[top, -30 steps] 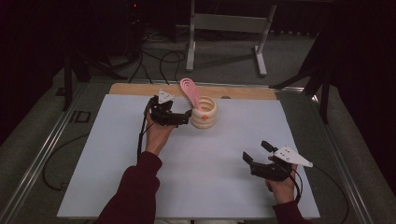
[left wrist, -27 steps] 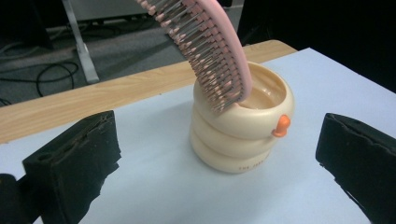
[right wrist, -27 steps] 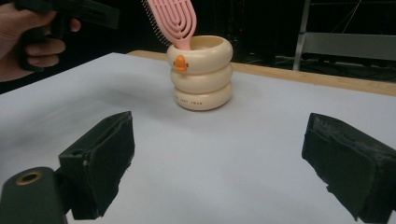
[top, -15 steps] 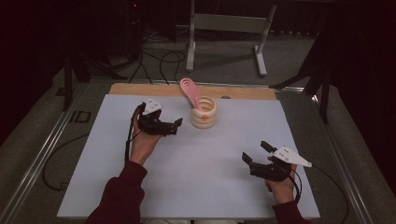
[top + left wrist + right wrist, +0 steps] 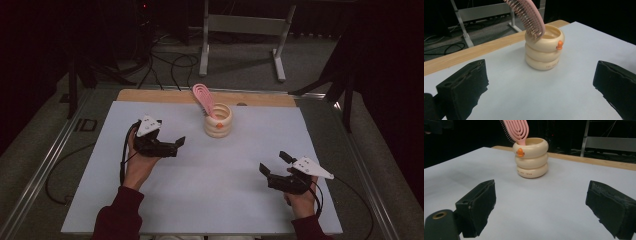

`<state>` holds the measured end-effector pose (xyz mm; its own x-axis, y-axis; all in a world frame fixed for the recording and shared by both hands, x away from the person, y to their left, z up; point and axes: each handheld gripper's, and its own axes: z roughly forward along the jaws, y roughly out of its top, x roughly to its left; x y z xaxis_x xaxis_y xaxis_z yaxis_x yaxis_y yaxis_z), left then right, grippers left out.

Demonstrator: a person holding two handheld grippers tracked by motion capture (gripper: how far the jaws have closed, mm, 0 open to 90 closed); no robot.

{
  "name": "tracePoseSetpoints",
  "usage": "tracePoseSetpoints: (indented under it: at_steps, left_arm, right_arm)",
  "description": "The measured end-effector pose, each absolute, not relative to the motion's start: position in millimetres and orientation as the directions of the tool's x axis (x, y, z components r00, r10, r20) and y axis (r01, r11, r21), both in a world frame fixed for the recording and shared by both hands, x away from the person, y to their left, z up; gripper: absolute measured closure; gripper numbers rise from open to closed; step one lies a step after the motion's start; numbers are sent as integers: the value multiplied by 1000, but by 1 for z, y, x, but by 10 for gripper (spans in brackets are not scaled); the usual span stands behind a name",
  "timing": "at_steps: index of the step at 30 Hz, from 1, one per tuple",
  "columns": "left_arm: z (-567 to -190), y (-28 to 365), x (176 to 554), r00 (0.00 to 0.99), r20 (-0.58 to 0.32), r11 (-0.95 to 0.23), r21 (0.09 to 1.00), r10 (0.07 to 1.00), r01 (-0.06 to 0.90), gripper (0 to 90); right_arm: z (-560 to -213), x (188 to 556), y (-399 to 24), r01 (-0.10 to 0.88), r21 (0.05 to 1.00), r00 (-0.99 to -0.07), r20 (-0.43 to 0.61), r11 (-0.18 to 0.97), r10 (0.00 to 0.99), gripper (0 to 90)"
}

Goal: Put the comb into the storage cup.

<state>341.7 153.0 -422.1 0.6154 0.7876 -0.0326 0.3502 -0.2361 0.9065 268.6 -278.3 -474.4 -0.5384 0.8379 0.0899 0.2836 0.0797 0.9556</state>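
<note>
Left tongs (image 5: 179, 143) back from cup (image 5: 218, 121), agape, empty.

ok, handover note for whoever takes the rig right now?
Left claw: open, holding nothing, above the white table sheet, short of the holder.
Right claw: open, holding nothing, near the front right of the sheet.
Pink slotted plastic hairbrush: handle down in the cream ribbed three-ring holder with an orange knob, head leaning out over the rim.
Done: brush is in the holder, both claws free.
Left: nothing obvious; probably just check the holder stands steady.
</note>
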Motion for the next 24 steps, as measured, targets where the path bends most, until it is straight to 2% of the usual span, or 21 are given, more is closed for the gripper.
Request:
tracePoseSetpoints:
  at_steps: [17, 24]
  left_arm:
    - [-445, 191, 290, 580, 81, -309, 901, 810, 306, 1]
    - [-458, 204, 274, 574, 58, -283, 907, 817, 310, 1]
  right_arm:
    - [-475, 268, -275, 283, 955, -543, 81, 92, 836, 95]
    - [-475, 266, -277, 279, 956, -541, 82, 87, 837, 94]
